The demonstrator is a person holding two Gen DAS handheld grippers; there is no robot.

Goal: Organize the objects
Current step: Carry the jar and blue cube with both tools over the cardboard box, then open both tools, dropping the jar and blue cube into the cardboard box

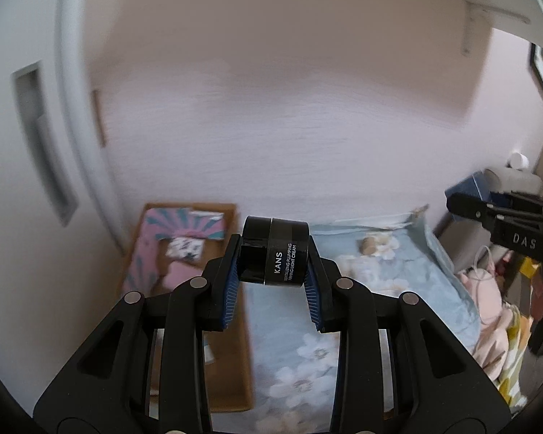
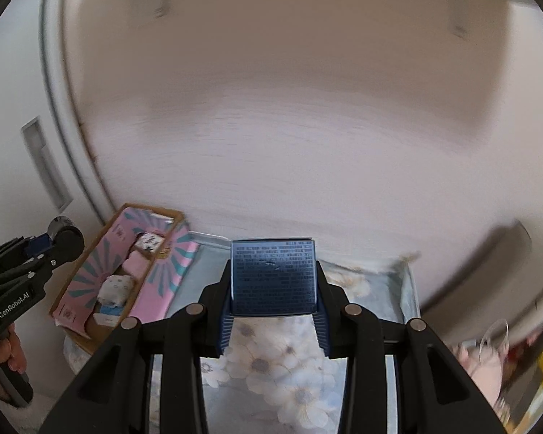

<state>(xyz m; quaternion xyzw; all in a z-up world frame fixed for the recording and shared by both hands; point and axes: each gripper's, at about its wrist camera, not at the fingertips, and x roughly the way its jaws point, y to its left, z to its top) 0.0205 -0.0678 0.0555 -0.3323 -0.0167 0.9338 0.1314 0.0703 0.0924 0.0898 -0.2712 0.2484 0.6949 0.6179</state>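
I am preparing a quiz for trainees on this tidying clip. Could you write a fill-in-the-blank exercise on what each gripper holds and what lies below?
1. The left gripper is shut on a round black ____ of cream.
2. The right gripper is shut on a dark ____ cardboard box with fine print.
3. Below both lies a pale blue cloth printed with ____.
4. The pink box with teal rays, holding small folded items, lies to the ____ of that cloth in the picture.

Missing words: jar; blue; flowers; left
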